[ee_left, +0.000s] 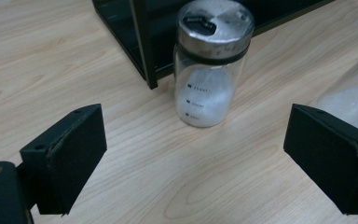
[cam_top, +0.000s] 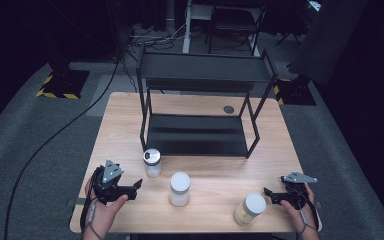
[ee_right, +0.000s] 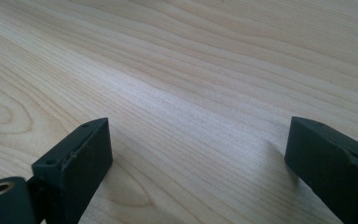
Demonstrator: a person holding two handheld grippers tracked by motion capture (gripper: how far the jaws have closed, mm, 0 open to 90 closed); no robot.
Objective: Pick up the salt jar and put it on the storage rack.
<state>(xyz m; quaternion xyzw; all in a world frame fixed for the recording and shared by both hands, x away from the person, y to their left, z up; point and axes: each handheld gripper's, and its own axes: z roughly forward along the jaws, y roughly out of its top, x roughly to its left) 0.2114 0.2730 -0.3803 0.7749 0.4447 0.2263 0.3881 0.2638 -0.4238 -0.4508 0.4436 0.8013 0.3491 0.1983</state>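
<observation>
left hand-held gripper (cam_top: pixel 138 185) near the desk's (cam_top: pixel 260 172) front-left corner, jaws wide apart and empty, aimed at the upright shaker jar (ee_left: pixel 211 63) straight ahead, just before the shelf rack (cam_top: pixel 200 100). right hand-held gripper (cam_top: pixel 268 192), front-right, also agape, sits farther off.

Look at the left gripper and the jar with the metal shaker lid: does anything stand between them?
Nothing visible does. The left gripper is open, and only bare table lies between it and the shaker jar. The black shelf rack stands just behind the jar, not in the path.
</observation>
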